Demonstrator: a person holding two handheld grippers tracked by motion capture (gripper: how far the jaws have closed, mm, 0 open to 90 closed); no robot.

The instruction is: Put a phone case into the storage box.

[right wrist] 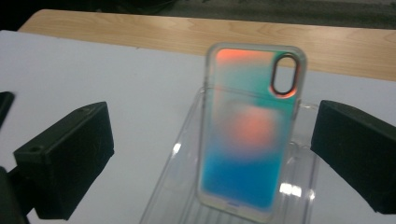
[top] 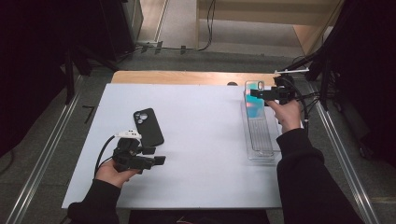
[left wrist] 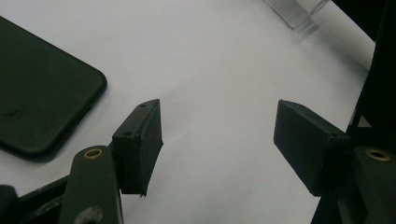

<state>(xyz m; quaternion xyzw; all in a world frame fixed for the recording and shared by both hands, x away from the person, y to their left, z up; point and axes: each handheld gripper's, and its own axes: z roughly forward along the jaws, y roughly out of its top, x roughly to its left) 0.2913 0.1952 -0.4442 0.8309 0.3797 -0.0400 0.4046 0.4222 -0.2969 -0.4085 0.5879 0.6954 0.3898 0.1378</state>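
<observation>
Iridescent phone case standing in a clear rack

The phone case (right wrist: 250, 135), translucent with orange, teal and blue hues and an oval camera cutout, stands nearly upright at the far end of the ribbed clear rack (top: 260, 140) on the white tabletop (top: 201, 140).

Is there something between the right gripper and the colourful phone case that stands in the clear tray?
Nothing visible is in the way. In the right gripper view the open right gripper faces the iridescent phone case, which stands upright in the clear plastic tray. Only open space lies between its pads and the case; the pads are apart from it.
</observation>
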